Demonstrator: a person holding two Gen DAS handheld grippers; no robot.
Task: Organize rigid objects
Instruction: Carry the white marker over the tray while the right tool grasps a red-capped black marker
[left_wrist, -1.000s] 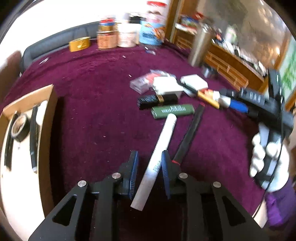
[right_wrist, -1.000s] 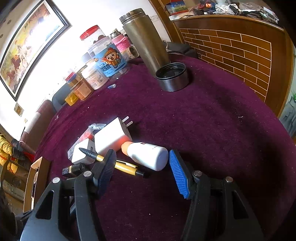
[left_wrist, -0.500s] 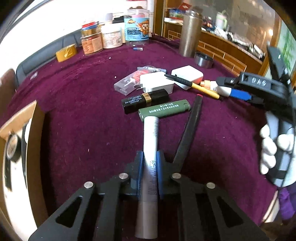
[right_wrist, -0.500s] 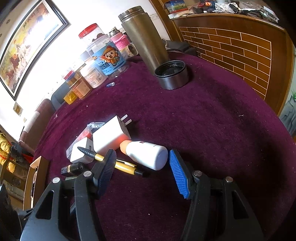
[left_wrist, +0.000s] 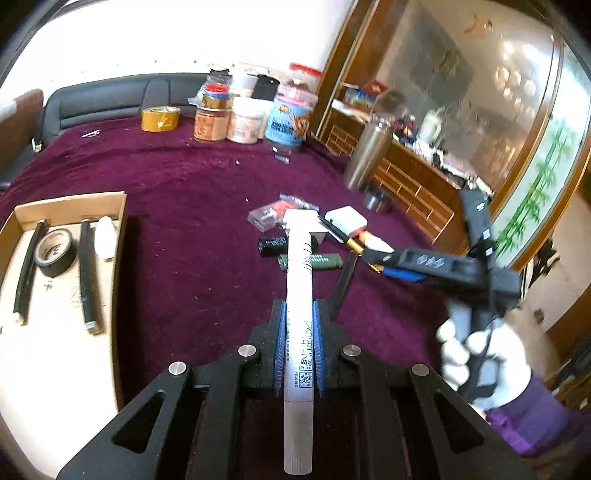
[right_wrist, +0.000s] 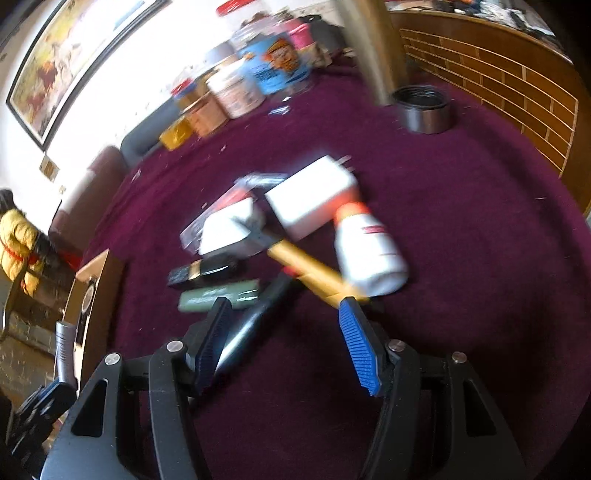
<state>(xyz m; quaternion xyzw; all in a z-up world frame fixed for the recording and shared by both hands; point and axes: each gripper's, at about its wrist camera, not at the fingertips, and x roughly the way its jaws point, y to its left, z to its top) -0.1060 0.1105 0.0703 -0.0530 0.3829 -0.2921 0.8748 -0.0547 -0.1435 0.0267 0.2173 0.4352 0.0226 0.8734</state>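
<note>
My left gripper (left_wrist: 299, 314) is shut on a white marker pen (left_wrist: 300, 295) and holds it lifted above the purple cloth. My right gripper (right_wrist: 284, 314) is open and empty, low over a pile: a black pen (right_wrist: 255, 321), a yellow pen (right_wrist: 310, 269), a white bottle (right_wrist: 369, 251), a green lighter (right_wrist: 218, 295), a black tube (right_wrist: 203, 271) and white chargers (right_wrist: 314, 199). The right gripper also shows in the left wrist view (left_wrist: 402, 264). A cardboard tray (left_wrist: 66, 206) at the left holds a tape roll (left_wrist: 55, 251), black sticks and a small white bottle.
Jars and a yellow tape roll (left_wrist: 160, 118) stand at the far edge of the table. A steel flask (left_wrist: 369, 155) and its cap (right_wrist: 423, 109) stand at the right. A dark sofa (left_wrist: 110, 96) lies behind the table.
My left gripper closed on the white marker and has lifted it off the cloth. My right gripper has swung left over the pile, with motion blur.
</note>
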